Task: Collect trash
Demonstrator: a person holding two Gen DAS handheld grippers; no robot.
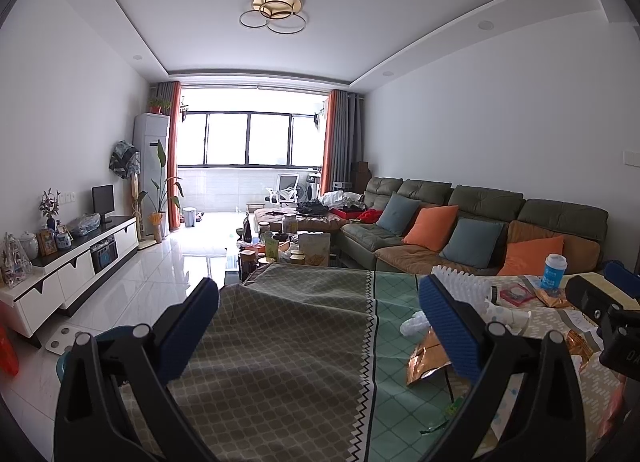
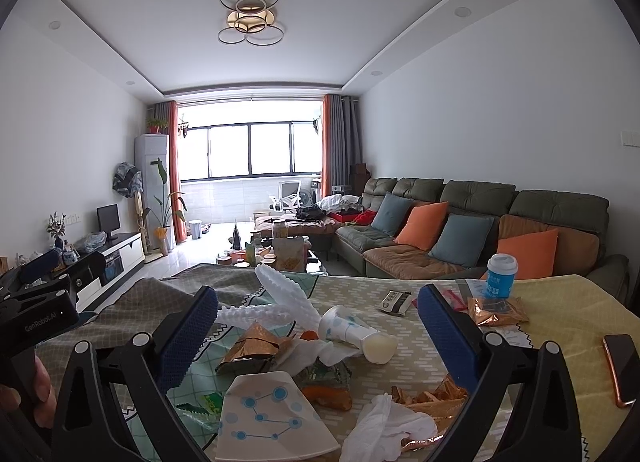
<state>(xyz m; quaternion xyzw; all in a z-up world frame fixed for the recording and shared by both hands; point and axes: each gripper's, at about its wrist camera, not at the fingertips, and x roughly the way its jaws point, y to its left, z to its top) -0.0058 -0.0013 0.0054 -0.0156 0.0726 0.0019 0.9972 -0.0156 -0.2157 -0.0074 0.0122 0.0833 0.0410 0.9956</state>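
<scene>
Trash litters the cloth-covered tabletop [image 2: 560,302]: a tipped paper cup [image 2: 356,332] lies among copper foil wrappers [image 2: 248,346], crumpled white tissue [image 2: 384,422], a flattened white paper cup [image 2: 268,414] and white foam netting [image 2: 280,290]. An upright blue-labelled cup [image 2: 500,276] stands farther back. The right gripper [image 2: 316,342] hovers over the pile, jaws wide open and empty. The left gripper [image 1: 316,326] hangs beside it over bare cloth, jaws open too.

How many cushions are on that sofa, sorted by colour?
Orange cushions: 2
Blue-grey cushions: 2
Total: 4, all leaning against the back of the green sofa.
</scene>
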